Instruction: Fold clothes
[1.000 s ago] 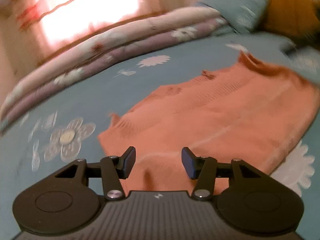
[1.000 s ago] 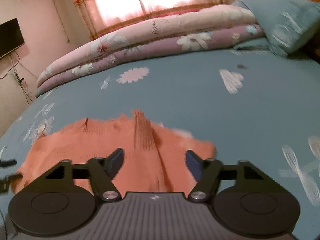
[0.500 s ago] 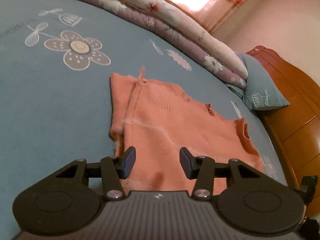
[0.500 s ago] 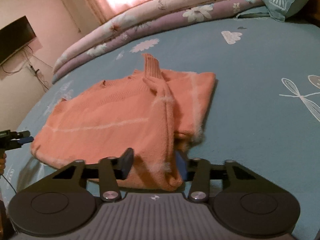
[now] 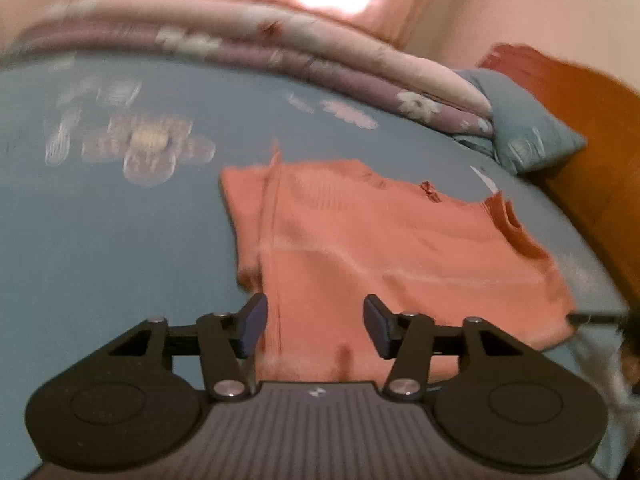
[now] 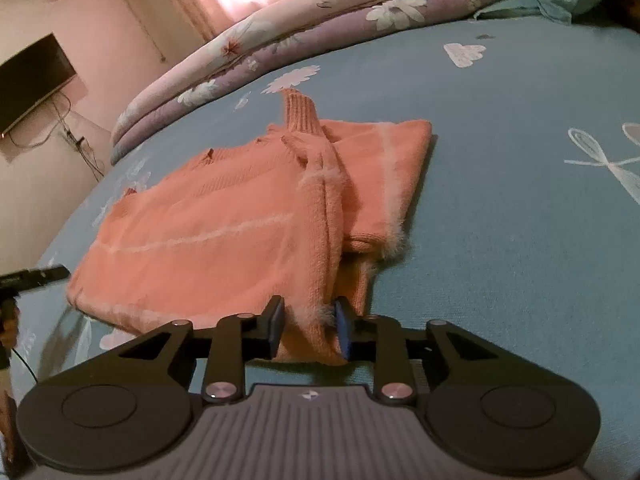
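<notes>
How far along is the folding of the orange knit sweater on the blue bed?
Done: the orange knit sweater lies flat on the blue floral bedsheet, one sleeve folded across its body. In hand: the right gripper is closing on the hem corner; the left gripper is opening over the opposite hem. Left: folding the body over.

Left hand-held gripper [image 5: 314,326] opening; right hand-held gripper [image 6: 308,326] closing.
</notes>
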The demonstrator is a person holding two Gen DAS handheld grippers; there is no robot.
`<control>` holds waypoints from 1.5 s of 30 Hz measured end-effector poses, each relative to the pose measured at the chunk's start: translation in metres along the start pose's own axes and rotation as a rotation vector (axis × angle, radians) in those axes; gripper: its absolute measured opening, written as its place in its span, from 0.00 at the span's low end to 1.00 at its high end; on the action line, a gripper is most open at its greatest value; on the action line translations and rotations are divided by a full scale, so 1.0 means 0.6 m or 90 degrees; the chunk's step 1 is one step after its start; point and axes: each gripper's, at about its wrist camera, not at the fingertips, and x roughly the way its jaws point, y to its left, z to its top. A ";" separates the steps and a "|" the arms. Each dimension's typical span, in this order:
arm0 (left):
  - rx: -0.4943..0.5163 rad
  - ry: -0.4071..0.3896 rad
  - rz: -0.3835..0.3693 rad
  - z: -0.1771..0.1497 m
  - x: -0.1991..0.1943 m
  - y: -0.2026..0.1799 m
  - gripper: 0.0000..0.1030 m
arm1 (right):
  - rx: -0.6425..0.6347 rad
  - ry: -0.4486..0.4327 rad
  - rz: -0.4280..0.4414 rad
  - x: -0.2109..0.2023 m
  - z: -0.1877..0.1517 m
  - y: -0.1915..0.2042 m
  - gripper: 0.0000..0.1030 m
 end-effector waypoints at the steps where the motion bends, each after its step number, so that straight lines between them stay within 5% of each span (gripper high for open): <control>1: 0.011 0.014 -0.009 0.001 0.002 -0.004 0.63 | -0.004 0.001 0.000 0.001 0.000 0.002 0.31; 6: 0.031 0.061 0.043 -0.008 0.038 -0.003 0.63 | -0.011 0.005 0.000 0.012 0.000 0.005 0.31; 9: -0.031 0.076 -0.014 -0.017 0.045 0.013 0.61 | -0.019 0.007 0.001 0.012 -0.002 0.005 0.32; 12: -0.005 0.063 -0.008 -0.021 0.036 0.005 0.41 | -0.019 0.005 0.005 0.012 -0.002 0.005 0.32; 17: -0.037 0.034 -0.002 -0.021 0.020 0.018 0.25 | -0.004 0.000 0.009 0.016 -0.006 0.001 0.30; 22: -0.026 0.072 0.005 -0.022 0.032 0.011 0.27 | -0.014 -0.001 -0.011 0.008 -0.009 0.013 0.23; 25: -0.045 0.068 -0.015 -0.026 0.031 0.019 0.38 | -0.012 -0.002 -0.007 0.002 -0.013 0.012 0.26; 29: 0.030 0.076 -0.039 -0.029 0.037 0.001 0.59 | -0.006 0.002 0.003 0.003 -0.017 0.008 0.27; 32: 0.053 0.081 -0.031 -0.026 0.042 -0.009 0.50 | 0.005 0.003 0.007 0.005 -0.017 0.003 0.26; 33: 0.053 0.079 -0.030 -0.026 0.041 -0.011 0.35 | 0.005 0.002 0.004 0.005 -0.018 0.003 0.24; 36: 0.020 0.076 -0.004 -0.025 0.036 -0.004 0.09 | 0.000 -0.001 -0.020 0.001 -0.019 0.010 0.15; 40: -0.014 0.080 0.030 -0.016 0.018 0.014 0.08 | -0.014 0.001 -0.059 -0.010 -0.008 0.026 0.10; 45: 0.024 0.084 0.035 0.000 -0.005 0.006 0.09 | -0.037 0.006 -0.078 -0.049 0.015 0.036 0.10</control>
